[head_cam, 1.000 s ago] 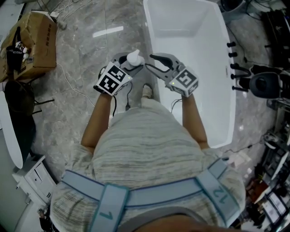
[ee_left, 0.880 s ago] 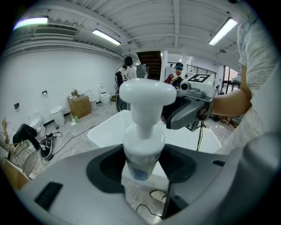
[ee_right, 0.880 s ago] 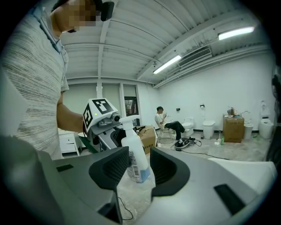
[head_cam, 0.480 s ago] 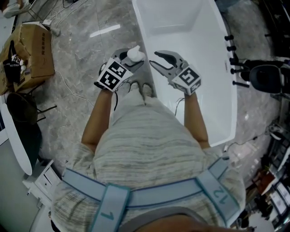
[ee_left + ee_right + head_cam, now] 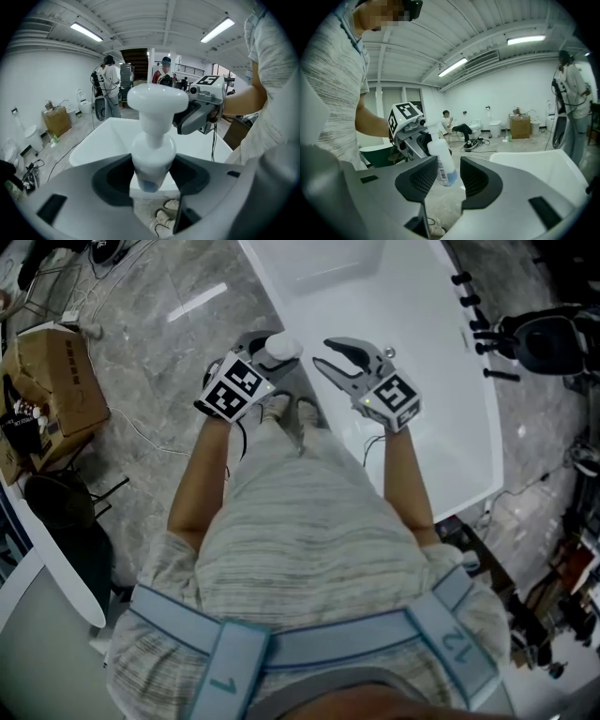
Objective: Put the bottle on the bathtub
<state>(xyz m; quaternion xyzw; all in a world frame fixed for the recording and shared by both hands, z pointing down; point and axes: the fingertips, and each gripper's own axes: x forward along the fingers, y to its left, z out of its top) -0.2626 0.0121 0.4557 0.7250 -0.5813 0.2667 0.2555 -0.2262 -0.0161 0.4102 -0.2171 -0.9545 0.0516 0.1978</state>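
my left gripper [image 5: 270, 359] clamped on bottle [image 5: 281, 346], at bathtub [image 5: 412, 324] outer edge | my right gripper [image 5: 324, 352] jaws apart, empty, over rim | basin beyond lies open

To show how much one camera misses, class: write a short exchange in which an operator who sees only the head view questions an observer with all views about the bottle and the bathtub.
Operator: Is the bottle really gripped by the left gripper?
Observer: Yes, its jaws are closed on the bottle's lower body.
Operator: Anything inside it?
Observer: A little blue liquid at the bottom, shown in the right gripper view.
Operator: Anyone near the bathtub?
Observer: Two people stand beyond its far end.
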